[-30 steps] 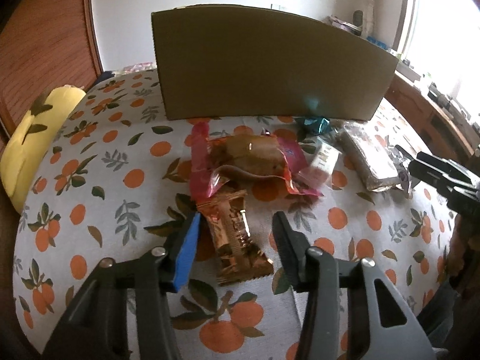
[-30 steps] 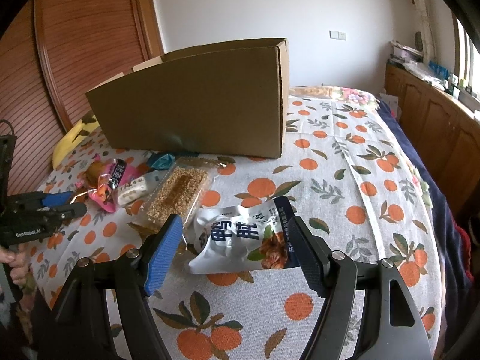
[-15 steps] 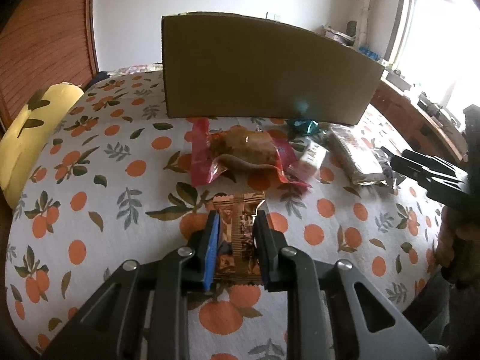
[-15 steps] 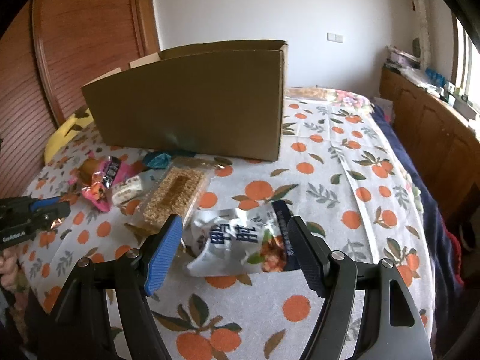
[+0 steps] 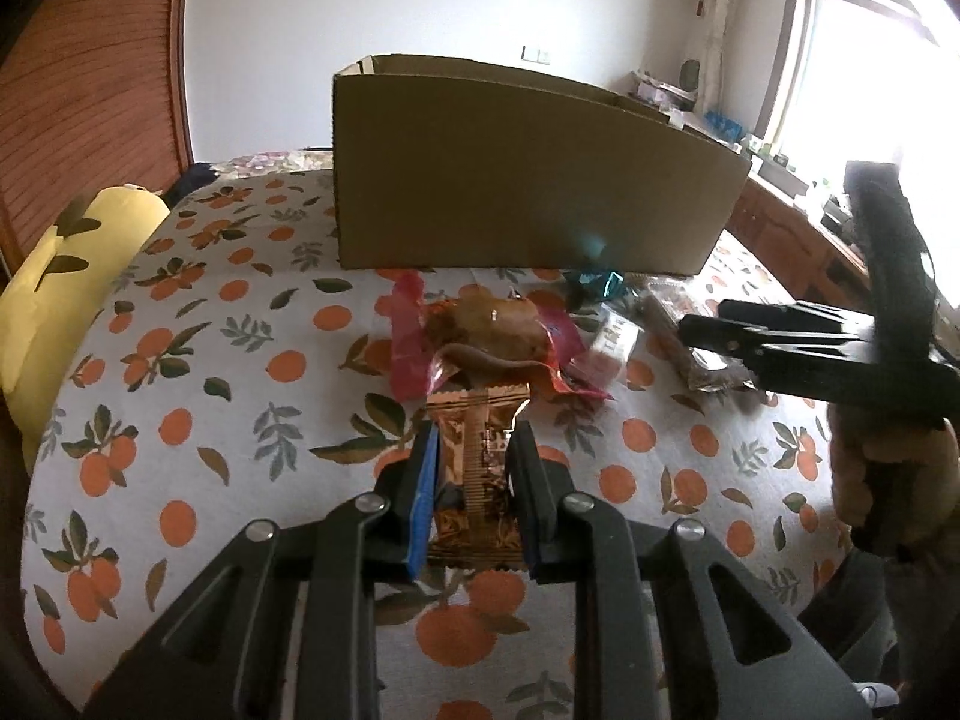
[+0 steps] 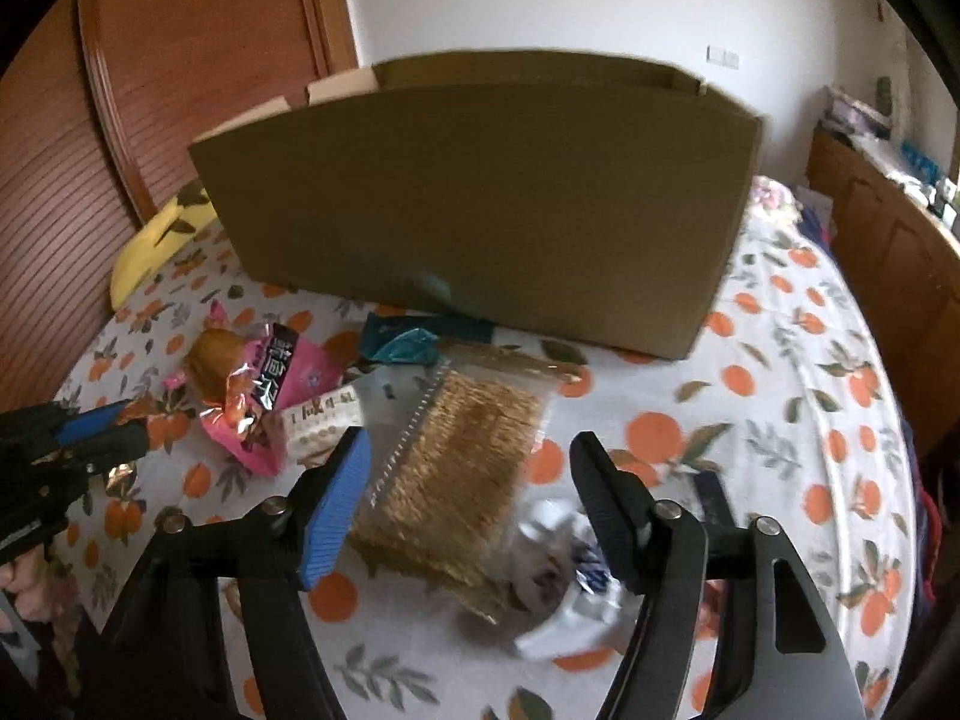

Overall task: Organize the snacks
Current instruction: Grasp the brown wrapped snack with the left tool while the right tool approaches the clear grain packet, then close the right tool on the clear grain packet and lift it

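While left gripper [image 5: 471,456] clamps the copper snack packet [image 5: 477,474], right gripper [image 6: 468,468] gapes over the grain bar [image 6: 462,468], box [image 6: 480,204] at 12 o'clock.

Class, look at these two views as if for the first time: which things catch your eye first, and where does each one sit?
The big cardboard box dominates, standing at the back of the orange-print cloth. In front of it lies a scatter of snacks, notably the pink packet and the grain bar. Nearest, the left gripper is shut on a copper wrapper, while the right gripper hangs open over the grain bar.
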Tool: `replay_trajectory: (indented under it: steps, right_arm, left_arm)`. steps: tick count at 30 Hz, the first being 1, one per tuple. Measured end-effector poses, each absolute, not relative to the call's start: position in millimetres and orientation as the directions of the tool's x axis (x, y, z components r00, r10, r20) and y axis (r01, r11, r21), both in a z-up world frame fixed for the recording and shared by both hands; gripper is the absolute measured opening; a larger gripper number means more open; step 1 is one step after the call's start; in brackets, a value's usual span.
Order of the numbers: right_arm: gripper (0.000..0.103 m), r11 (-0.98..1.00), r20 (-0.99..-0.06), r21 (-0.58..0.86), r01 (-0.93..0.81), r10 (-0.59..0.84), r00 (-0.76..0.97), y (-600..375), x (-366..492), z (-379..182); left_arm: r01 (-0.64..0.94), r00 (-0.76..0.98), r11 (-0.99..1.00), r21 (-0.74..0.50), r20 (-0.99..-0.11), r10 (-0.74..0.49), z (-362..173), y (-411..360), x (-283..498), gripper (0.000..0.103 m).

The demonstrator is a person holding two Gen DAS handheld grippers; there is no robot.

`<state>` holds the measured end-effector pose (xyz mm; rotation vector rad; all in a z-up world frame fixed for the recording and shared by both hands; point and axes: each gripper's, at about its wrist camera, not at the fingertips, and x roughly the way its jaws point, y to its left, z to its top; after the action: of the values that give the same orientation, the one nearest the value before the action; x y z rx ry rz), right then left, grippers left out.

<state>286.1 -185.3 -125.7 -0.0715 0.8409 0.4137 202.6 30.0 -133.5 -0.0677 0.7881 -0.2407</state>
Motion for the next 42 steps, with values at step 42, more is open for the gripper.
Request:
replay_trajectory:
  steps: [42]
  right_arm:
    - [0.048,0.93,-0.726,0.094,-0.355,0.308,0.615,-188,280,-124]
  left_arm:
    - [0.214,0.72,0.969,-0.124,-0.65,-0.242,-111,28,195,0.021]
